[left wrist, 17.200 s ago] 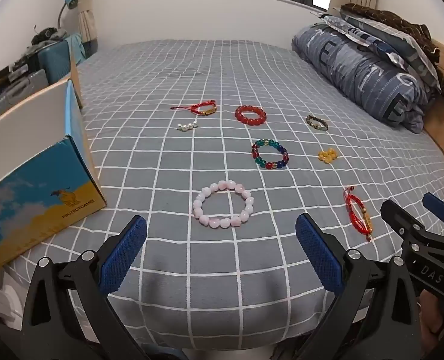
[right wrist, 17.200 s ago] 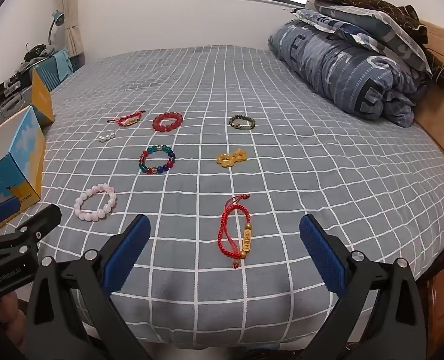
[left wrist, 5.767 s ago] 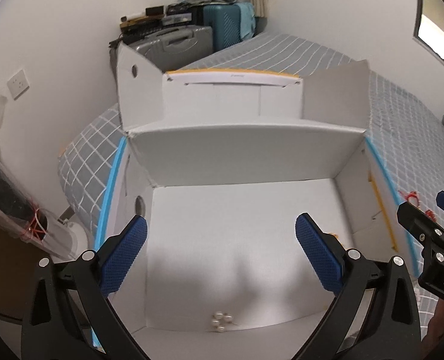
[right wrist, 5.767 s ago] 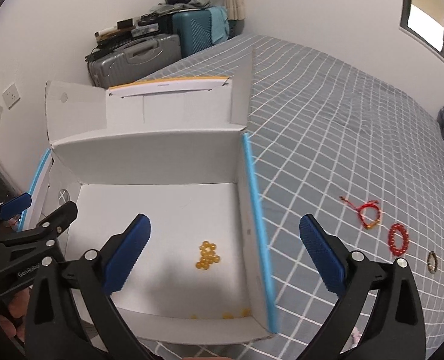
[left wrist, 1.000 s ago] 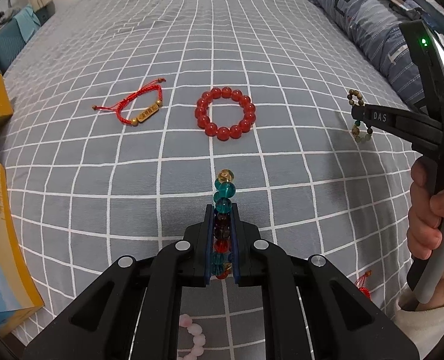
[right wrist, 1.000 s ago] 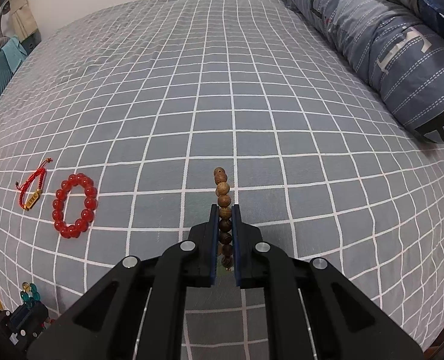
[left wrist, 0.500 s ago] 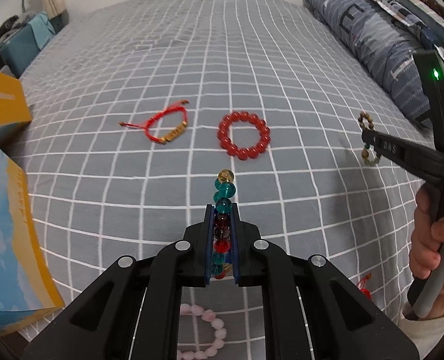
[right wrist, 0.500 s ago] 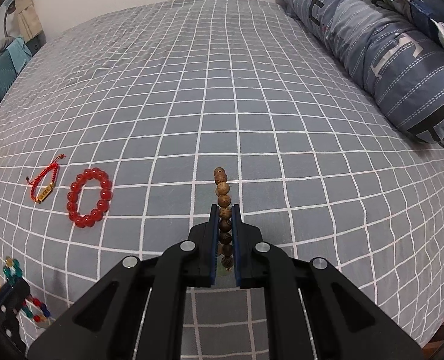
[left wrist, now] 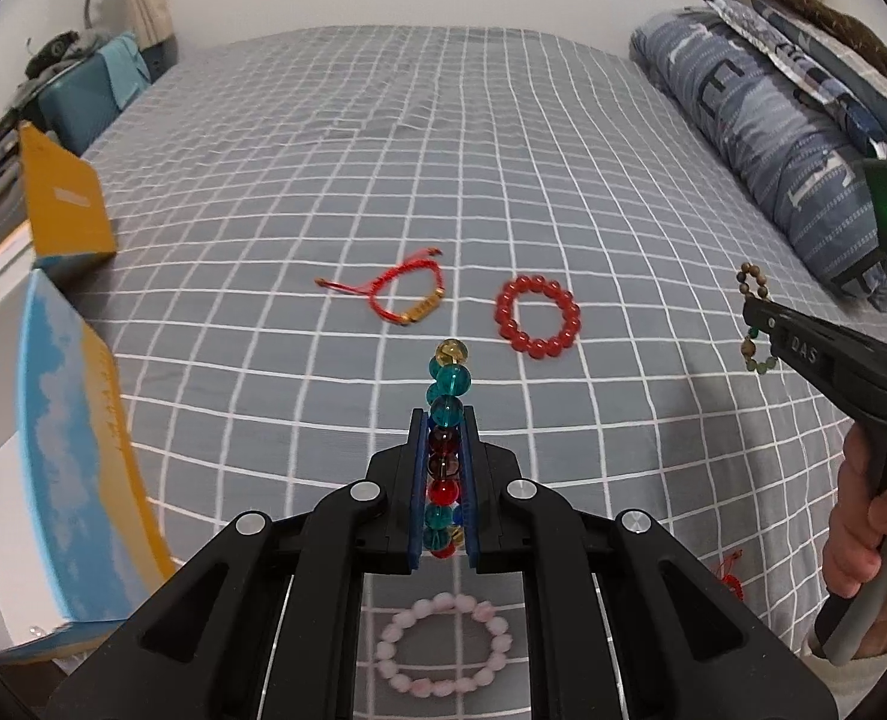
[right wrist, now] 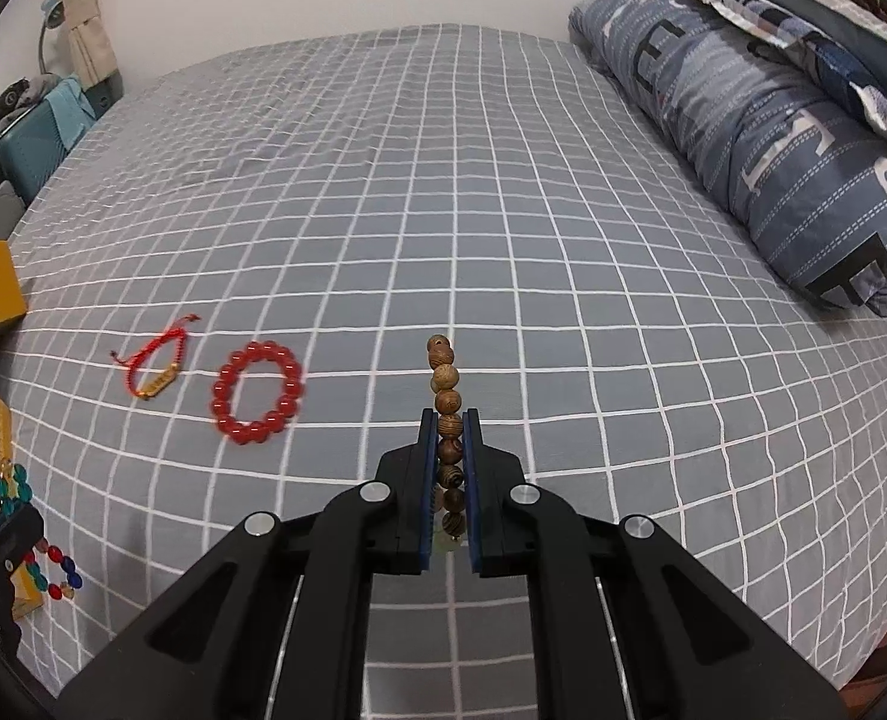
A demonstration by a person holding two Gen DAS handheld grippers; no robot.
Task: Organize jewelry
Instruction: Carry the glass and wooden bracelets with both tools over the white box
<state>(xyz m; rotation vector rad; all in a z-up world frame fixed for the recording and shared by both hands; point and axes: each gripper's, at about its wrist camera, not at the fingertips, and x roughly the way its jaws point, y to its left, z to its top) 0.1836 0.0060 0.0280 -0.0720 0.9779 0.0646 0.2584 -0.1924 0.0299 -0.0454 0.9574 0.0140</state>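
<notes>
**Both grippers clamped and held above the bed**

The left gripper has its blue pads pressed together on a multicoloured bead bracelet that stands up between them. The right gripper is likewise closed on a wooden bead bracelet. In the left wrist view the right hand wraps the right gripper's handle at the right edge

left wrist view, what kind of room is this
Most likely a bedroom: a bed under a grey checked cover, a rolled duvet with pillows at its head, and a suitcase by the wall.
</notes>
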